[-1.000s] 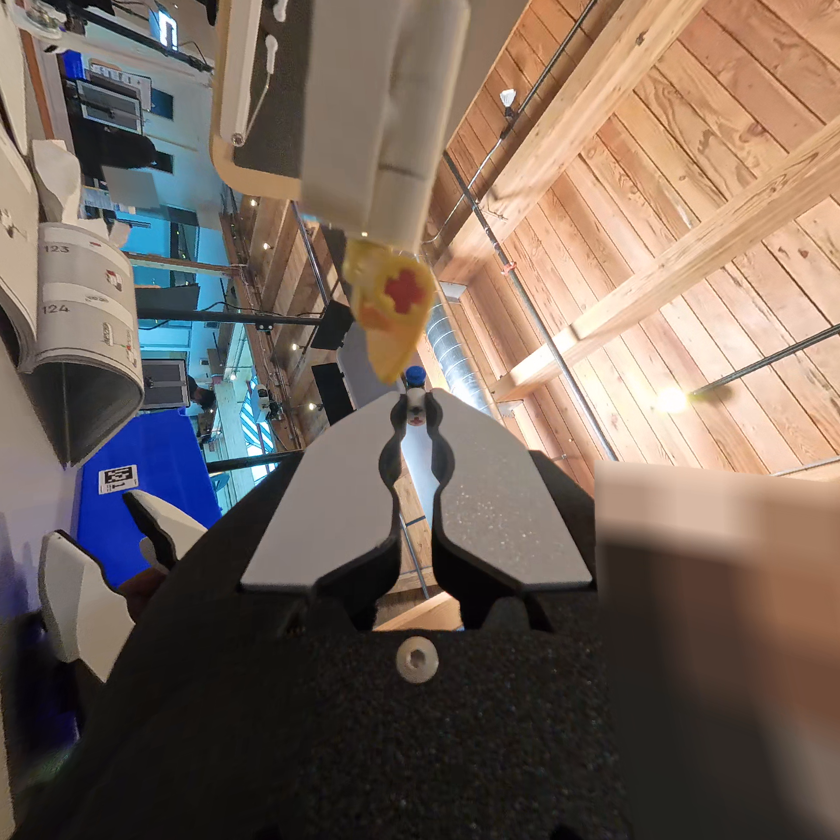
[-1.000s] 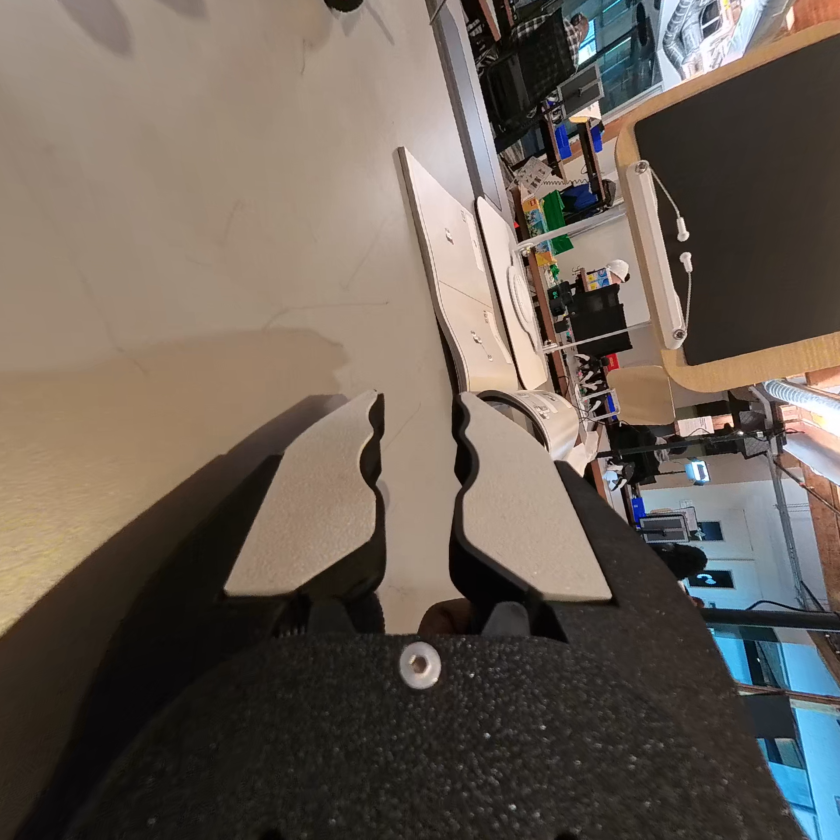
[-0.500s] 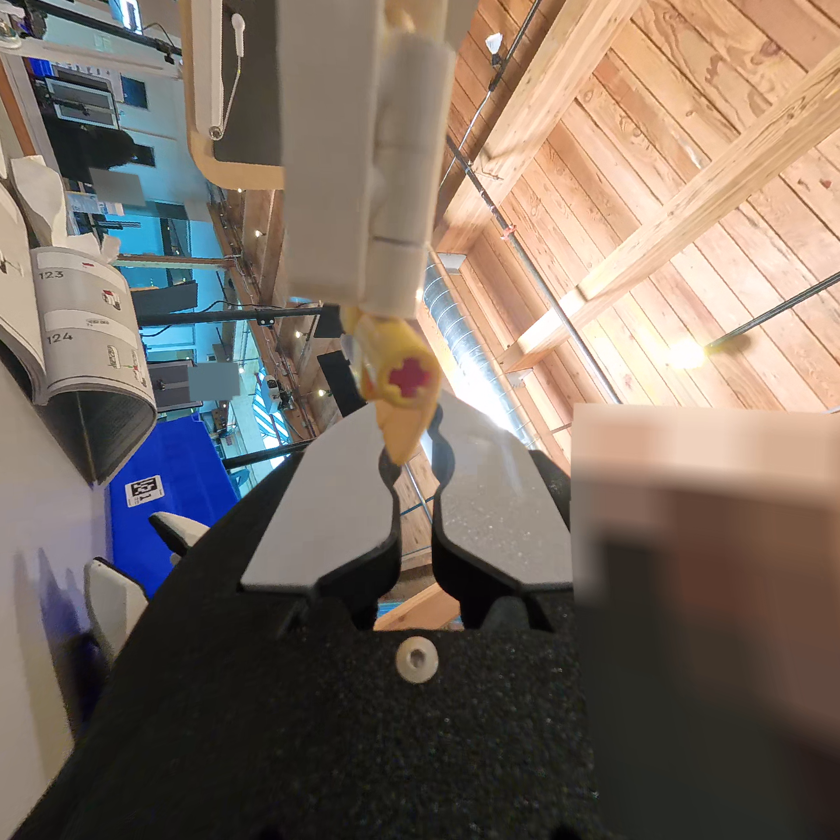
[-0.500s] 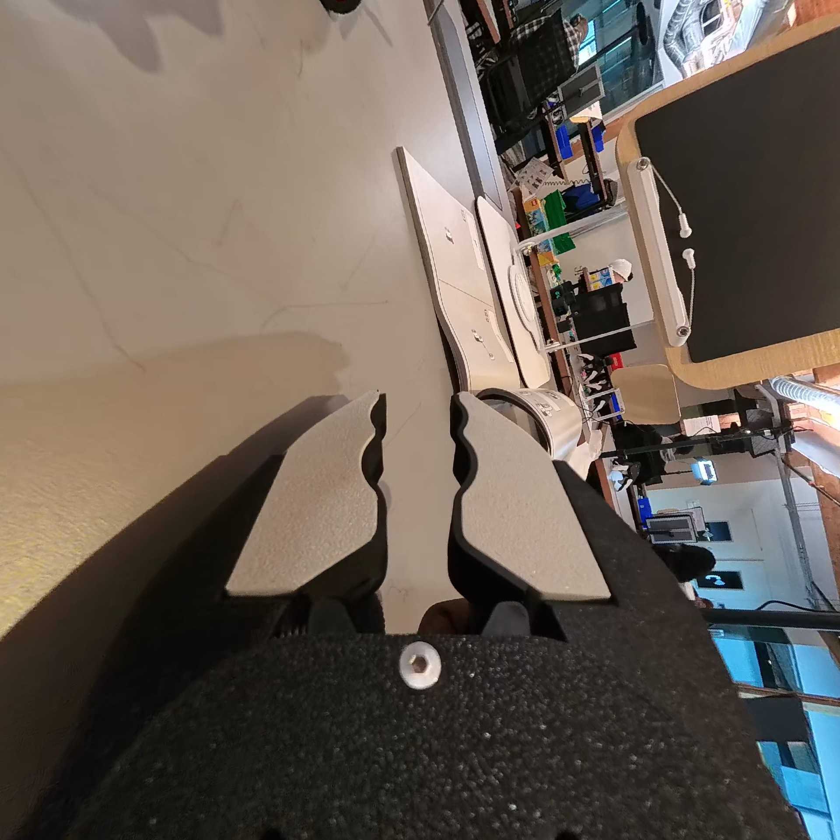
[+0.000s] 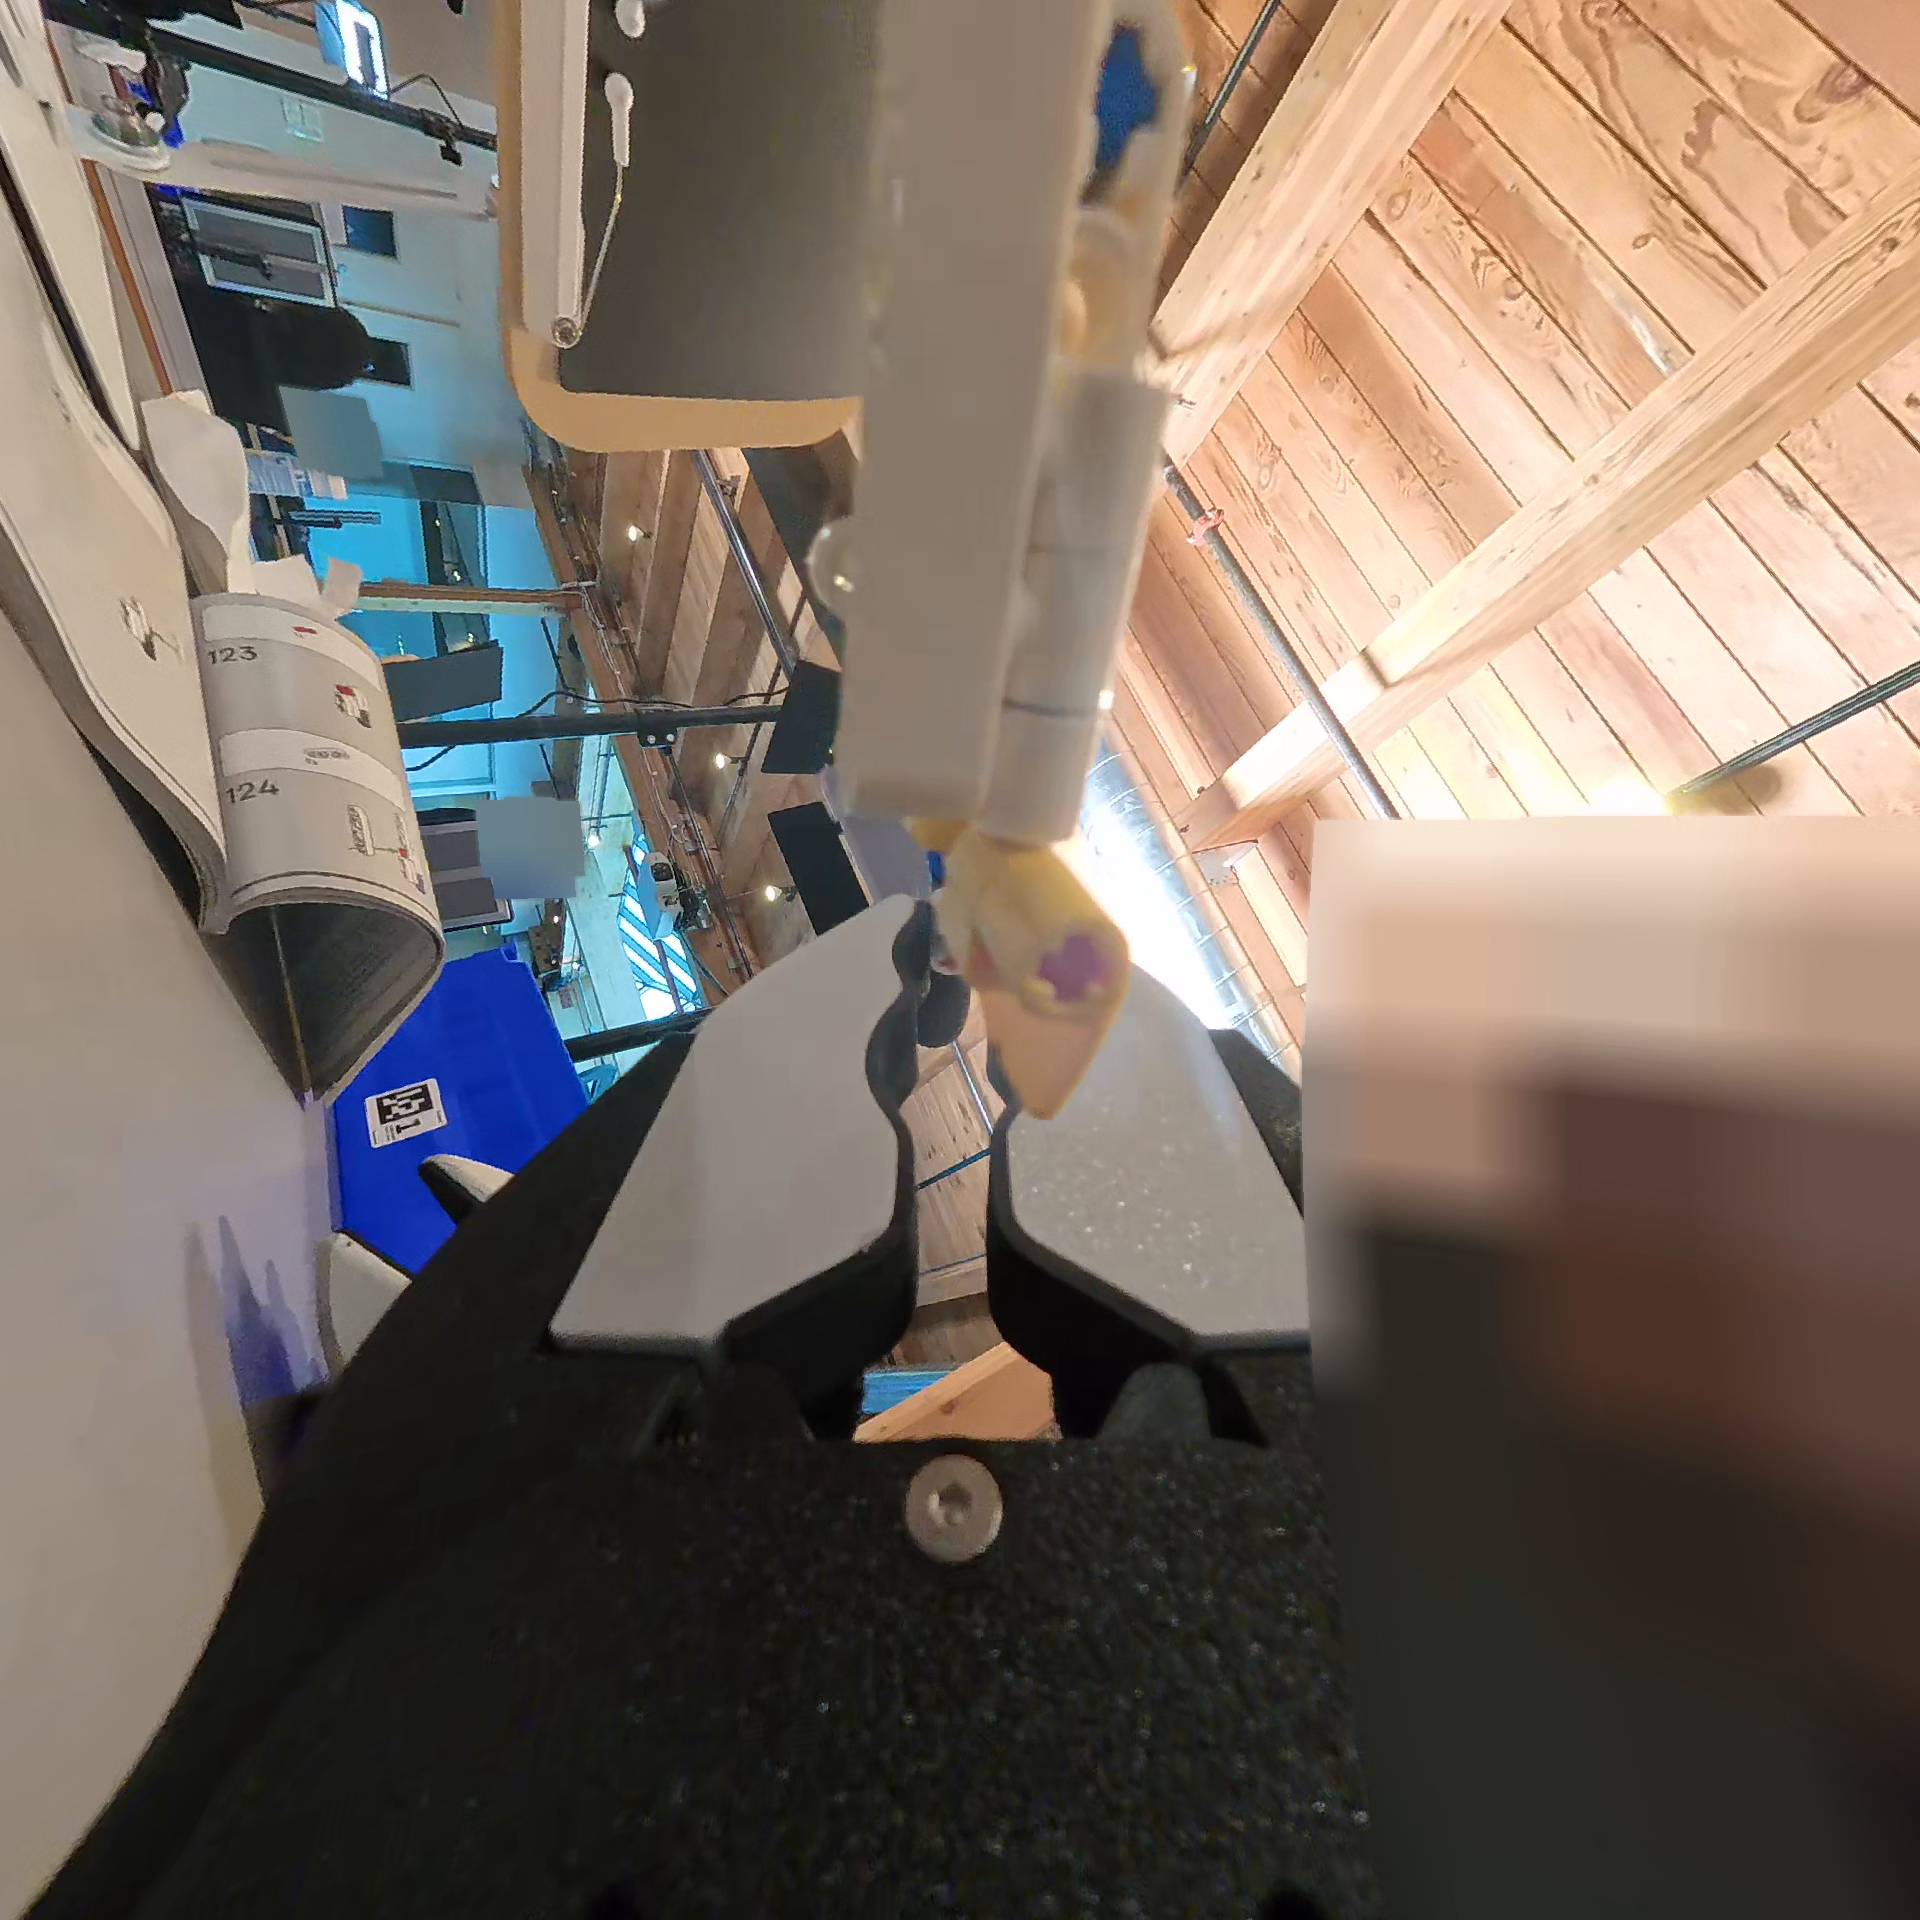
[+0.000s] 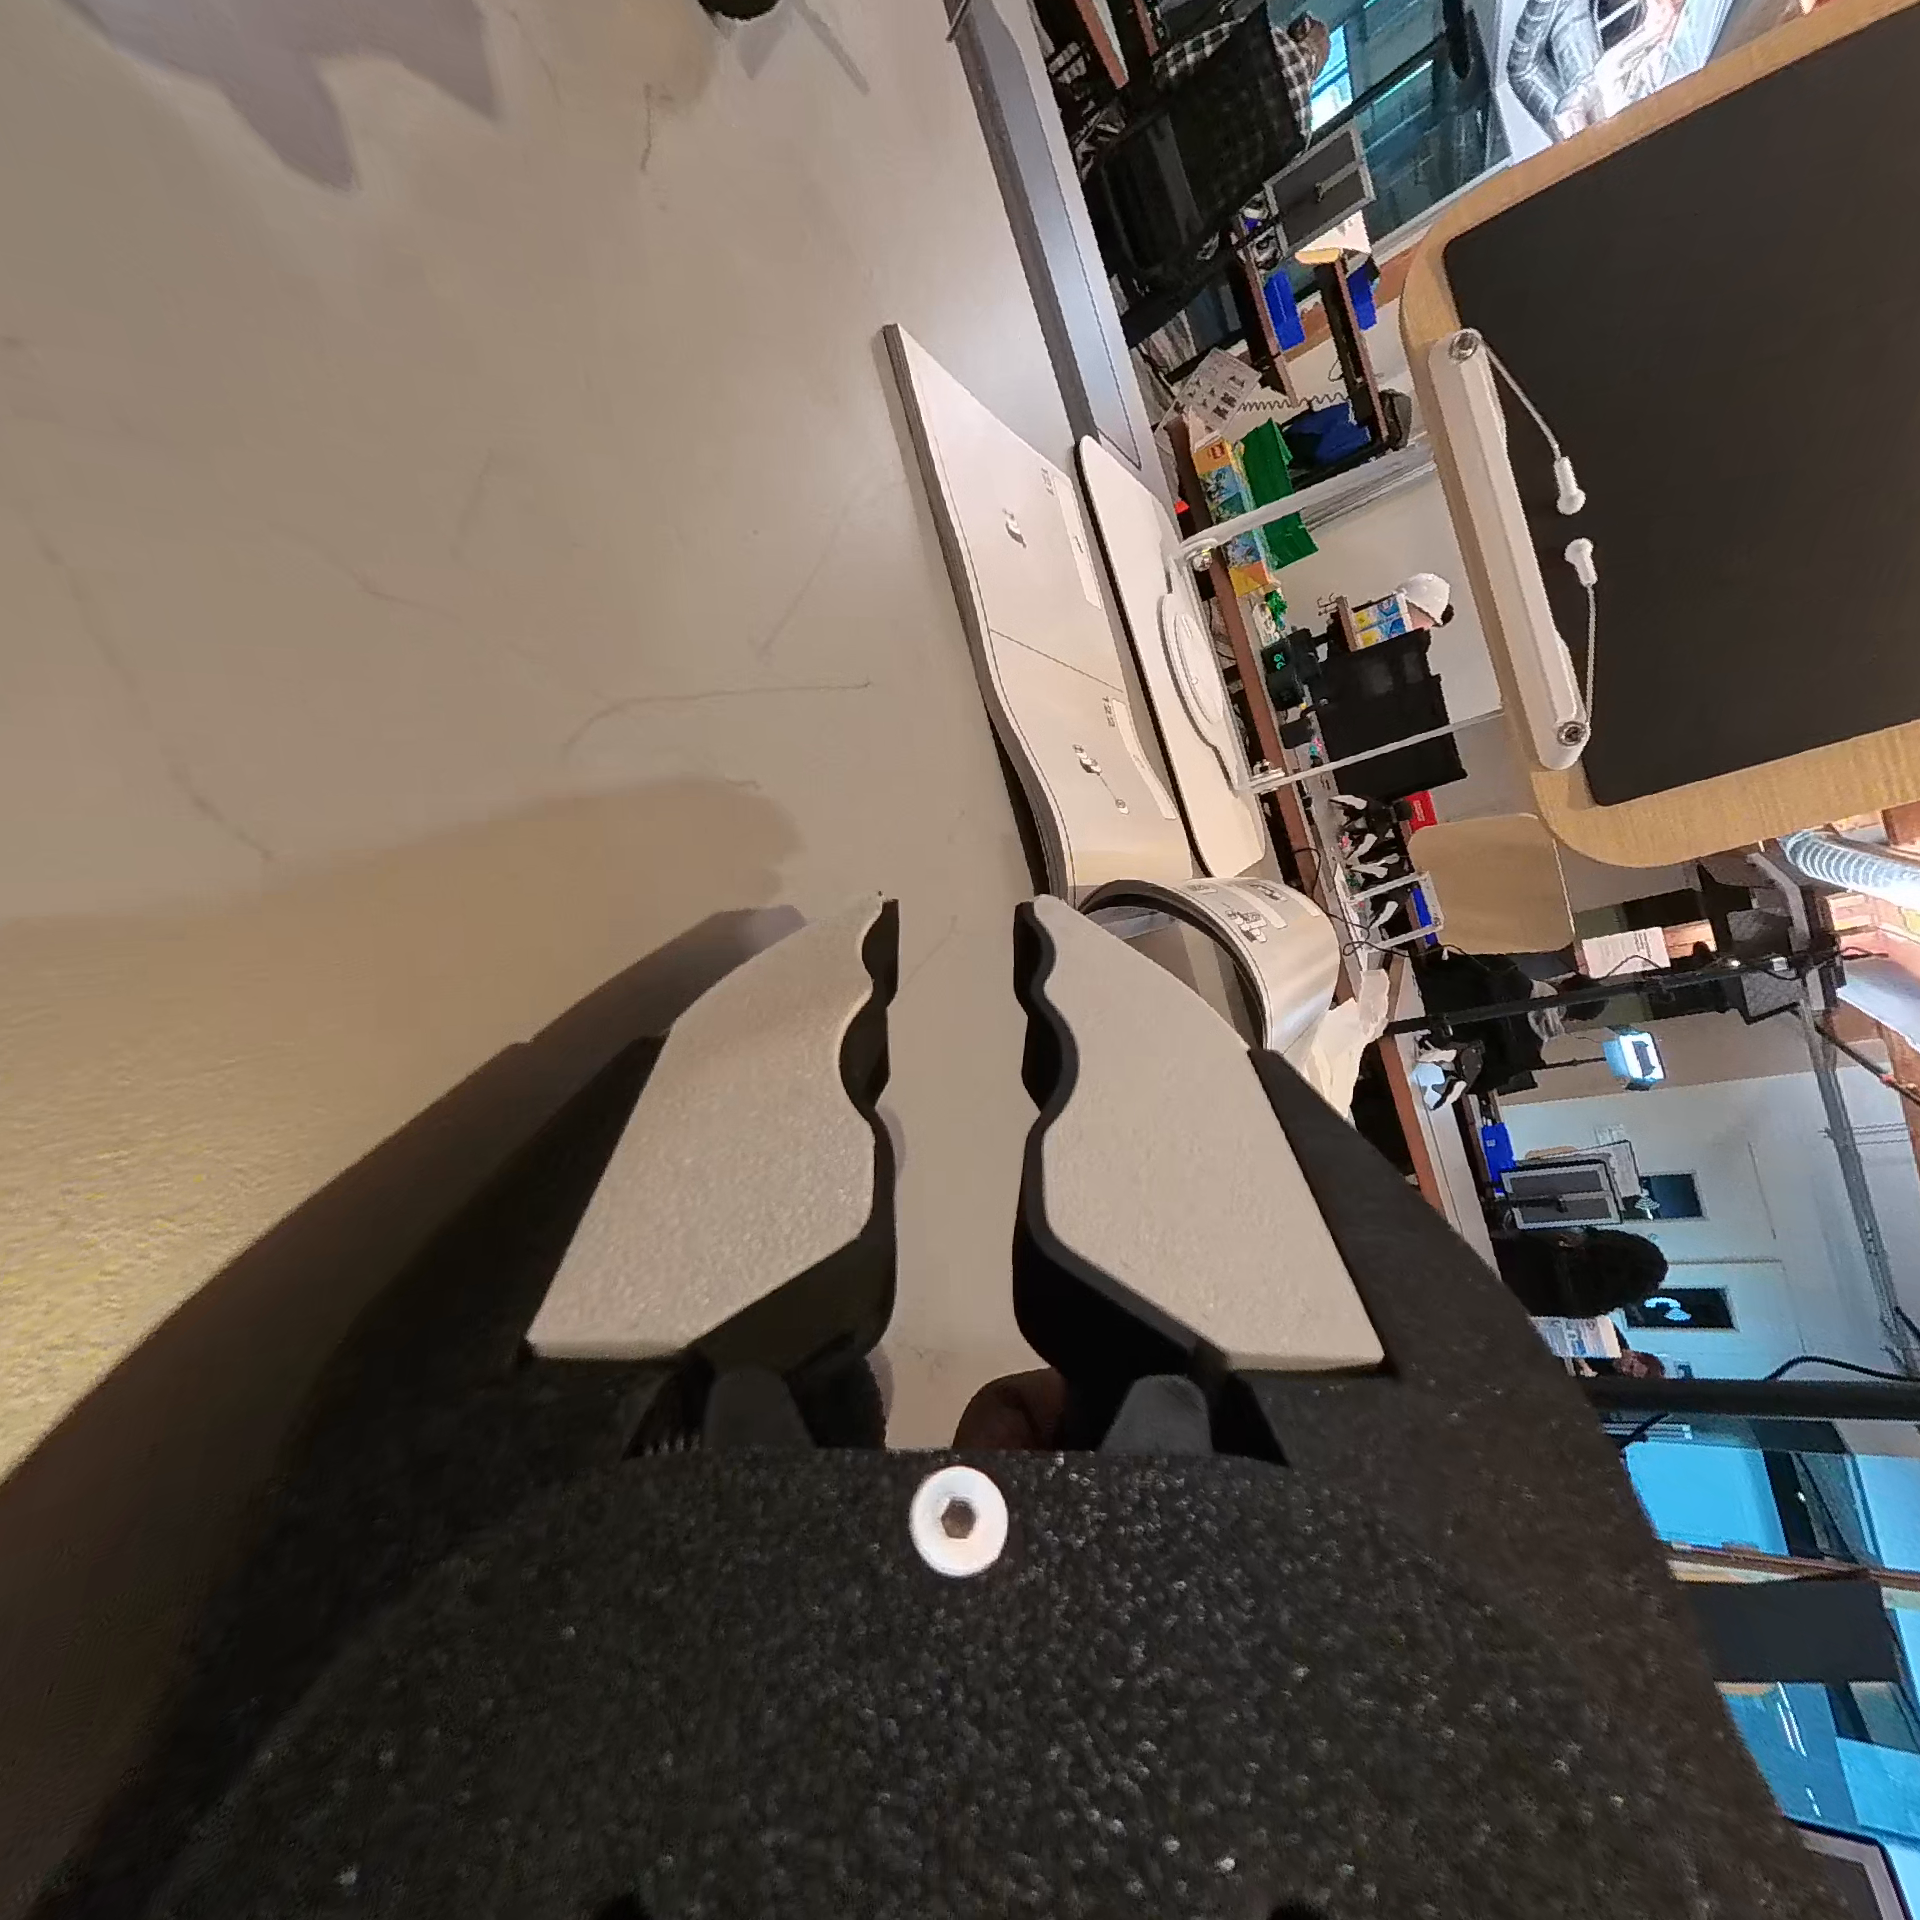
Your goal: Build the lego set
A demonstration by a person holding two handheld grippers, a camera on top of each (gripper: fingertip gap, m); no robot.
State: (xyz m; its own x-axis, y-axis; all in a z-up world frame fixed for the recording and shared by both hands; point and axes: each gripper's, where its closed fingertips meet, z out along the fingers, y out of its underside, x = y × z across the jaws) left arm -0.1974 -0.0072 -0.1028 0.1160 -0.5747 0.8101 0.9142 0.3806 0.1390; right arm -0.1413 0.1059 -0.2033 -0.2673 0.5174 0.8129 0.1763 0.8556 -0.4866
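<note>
Fig.: L gripper [image 5: 961, 940] fingers nearly closed, apparently pinching a small red-white piece [image 5: 940, 951] just beside the yellow tip [image 5: 1039, 1029] of a white brick model [image 5: 956, 520]. Model prob. light, stiff, joints fragile; hold by body. R gripper [image 6: 956, 925] fingers apart, empty, over tabletop [image 6: 416, 520].

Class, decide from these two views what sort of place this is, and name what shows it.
Probably a shared workshop or lab: exposed timber ceiling, shelves of blue bins, open building-instruction booklet on the pale worktable.
</note>
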